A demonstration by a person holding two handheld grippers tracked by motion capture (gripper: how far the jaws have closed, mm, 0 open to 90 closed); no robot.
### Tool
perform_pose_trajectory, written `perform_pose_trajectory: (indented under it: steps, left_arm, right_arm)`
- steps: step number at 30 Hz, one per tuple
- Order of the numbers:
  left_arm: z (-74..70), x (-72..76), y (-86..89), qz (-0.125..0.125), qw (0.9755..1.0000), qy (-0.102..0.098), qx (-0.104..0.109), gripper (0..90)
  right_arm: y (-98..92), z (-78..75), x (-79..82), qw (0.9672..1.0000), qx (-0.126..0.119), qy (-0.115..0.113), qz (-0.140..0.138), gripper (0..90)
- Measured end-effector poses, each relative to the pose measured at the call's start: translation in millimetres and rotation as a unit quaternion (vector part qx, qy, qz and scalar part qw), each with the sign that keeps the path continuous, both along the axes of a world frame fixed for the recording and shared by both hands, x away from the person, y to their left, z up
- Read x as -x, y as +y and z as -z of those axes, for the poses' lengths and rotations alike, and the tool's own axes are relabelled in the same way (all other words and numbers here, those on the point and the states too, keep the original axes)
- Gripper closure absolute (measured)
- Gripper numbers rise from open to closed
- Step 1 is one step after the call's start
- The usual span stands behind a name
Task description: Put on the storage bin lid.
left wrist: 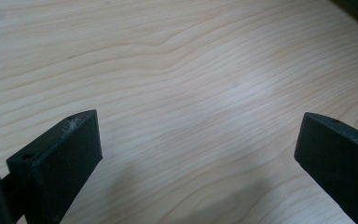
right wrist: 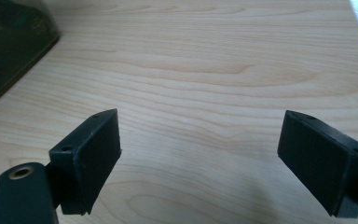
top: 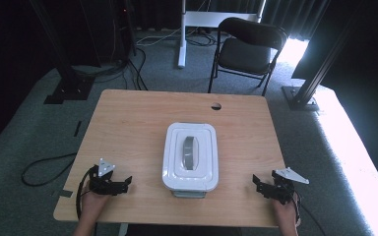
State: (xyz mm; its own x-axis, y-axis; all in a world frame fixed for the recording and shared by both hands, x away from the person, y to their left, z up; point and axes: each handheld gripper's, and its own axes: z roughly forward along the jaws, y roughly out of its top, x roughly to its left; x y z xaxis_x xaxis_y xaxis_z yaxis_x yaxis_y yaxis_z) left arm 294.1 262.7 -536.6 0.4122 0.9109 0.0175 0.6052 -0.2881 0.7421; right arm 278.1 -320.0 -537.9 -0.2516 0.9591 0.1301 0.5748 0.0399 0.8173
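High view: the left tongs (top: 126, 183) rest near the tabletop's (top: 128, 123) front left corner, the white lidded box (top: 191, 156) with a grey handle (top: 191, 152) sits at the middle, nearer the front edge, and the right tongs (top: 256, 184) lie near the front right corner. Both tongs are well apart from the box, one on each side.

The left gripper view adds what the high one cannot: the left tongs (left wrist: 198, 144) are released, jaws spread wide over bare pale wood grain, nothing between them. The right gripper view shows the right tongs (right wrist: 200, 140) likewise spread and empty, with a dark translucent wall of the box (right wrist: 14, 42) at its upper left corner.

The tabletop is light wood with a round cable hole (top: 216, 106) near its far edge. Beyond it lie grey carpet, a black folding chair (top: 248, 46), a white stand (top: 184, 29), black curtains, and bright daylight at the right.
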Motion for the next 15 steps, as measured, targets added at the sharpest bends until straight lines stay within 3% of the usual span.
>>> perform_pose_trajectory:
  steps: [4, 5, 11, 15]
  left_arm:
    - [0.9, 4.4, 9.3, -0.011, 0.9999, 0.004, -0.007, 1.1]
    - [0.9, 7.1, 16.9, -0.023, 0.9997, 0.007, -0.006, 1.1]
    - [2.1, 13.4, 32.0, -0.060, 0.9981, 0.009, -0.009, 1.1]
    - [3.3, 18.2, 45.1, -0.104, 0.9944, 0.013, -0.009, 1.1]
  right_arm:
    - [-1.9, 0.5, 1.7, 0.9999, 0.001, 0.002, 0.012, 12.4]
    - [-3.5, 2.6, 2.9, 0.9995, 0.009, 0.005, 0.028, 12.4]
    - [-7.5, 4.5, 2.2, 0.9982, 0.005, 0.010, 0.059, 12.4]
    - [-9.8, 6.4, 1.2, 0.9971, 0.019, 0.014, 0.072, 12.4]
